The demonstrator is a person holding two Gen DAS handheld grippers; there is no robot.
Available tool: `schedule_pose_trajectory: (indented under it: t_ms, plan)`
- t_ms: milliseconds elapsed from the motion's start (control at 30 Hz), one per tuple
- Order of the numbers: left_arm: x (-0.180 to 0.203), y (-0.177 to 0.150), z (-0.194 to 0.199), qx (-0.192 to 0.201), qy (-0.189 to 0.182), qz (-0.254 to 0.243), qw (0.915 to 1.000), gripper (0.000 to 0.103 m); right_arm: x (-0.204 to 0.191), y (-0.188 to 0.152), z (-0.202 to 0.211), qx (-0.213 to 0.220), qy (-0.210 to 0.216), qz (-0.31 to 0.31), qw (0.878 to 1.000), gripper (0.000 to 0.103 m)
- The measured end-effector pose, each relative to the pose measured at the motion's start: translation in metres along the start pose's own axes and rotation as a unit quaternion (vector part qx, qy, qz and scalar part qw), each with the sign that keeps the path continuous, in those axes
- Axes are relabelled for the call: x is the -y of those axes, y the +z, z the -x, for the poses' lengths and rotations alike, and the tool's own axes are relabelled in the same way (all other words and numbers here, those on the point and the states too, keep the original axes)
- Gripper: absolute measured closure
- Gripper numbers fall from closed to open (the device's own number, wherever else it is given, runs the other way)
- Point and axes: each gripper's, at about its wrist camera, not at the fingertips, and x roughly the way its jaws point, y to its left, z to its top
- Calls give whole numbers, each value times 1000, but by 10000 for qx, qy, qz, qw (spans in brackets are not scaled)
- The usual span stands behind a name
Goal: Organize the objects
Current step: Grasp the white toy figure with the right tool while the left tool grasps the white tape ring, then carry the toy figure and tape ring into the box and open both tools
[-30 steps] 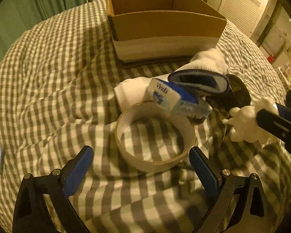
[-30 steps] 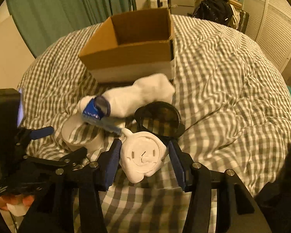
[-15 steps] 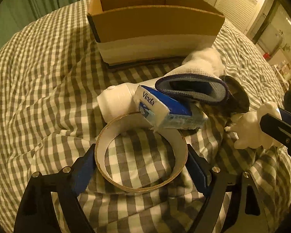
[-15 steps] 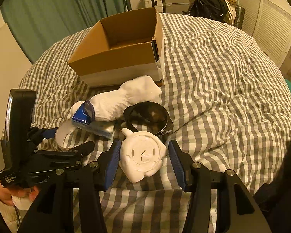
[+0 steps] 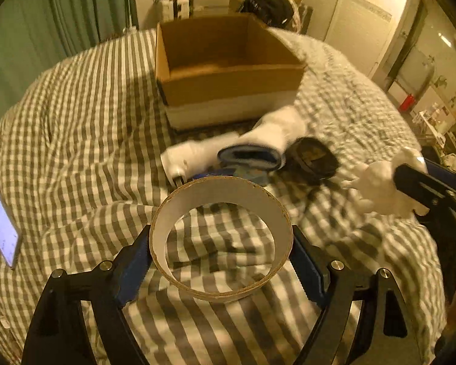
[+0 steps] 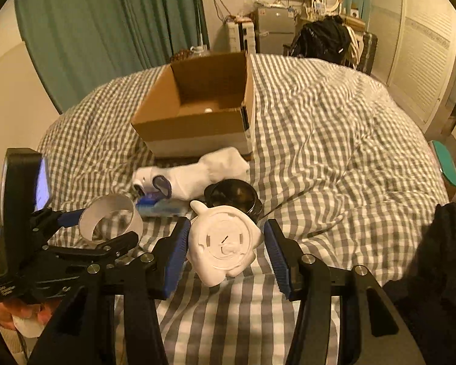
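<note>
Left gripper (image 5: 220,258) fingers pinch wide cardboard tape ring (image 5: 220,240), right gripper (image 6: 225,252) fingers clamp white plastic toy (image 6: 225,243); both lifted, next carry to open brown cardboard box (image 6: 203,112) on the bed

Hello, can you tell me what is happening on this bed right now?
A person is tidying loose things on a checked bedspread with two handheld grippers. The left gripper is shut on a tape ring, lifted off the cover. The right gripper holds a white figurine, also raised. An open cardboard box waits behind, almost empty. A white sock, a blue tissue pack and a dark round lid lie in front of it.
</note>
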Motion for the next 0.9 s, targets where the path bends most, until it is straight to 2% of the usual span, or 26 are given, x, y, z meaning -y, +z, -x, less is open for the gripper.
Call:
schedule_pose_trajectory:
  t_ms: [300,533,733,900]
  plan:
    - [13,6,66,725,67,-207,9971,17,-14,4,45,486,-51,141,9987,53]
    - [17,26,109,1284,130,-320,9911,17,-27,18,78,902,-54,325,9954,53]
    - [15,58,127,1633,250,-344,9857,17,-36,49,97,1230,-31,501,9911,53]
    - [10,94,124,1757,327,-327,9834,17,-42,88,102,1489,-31,593,9871,53]
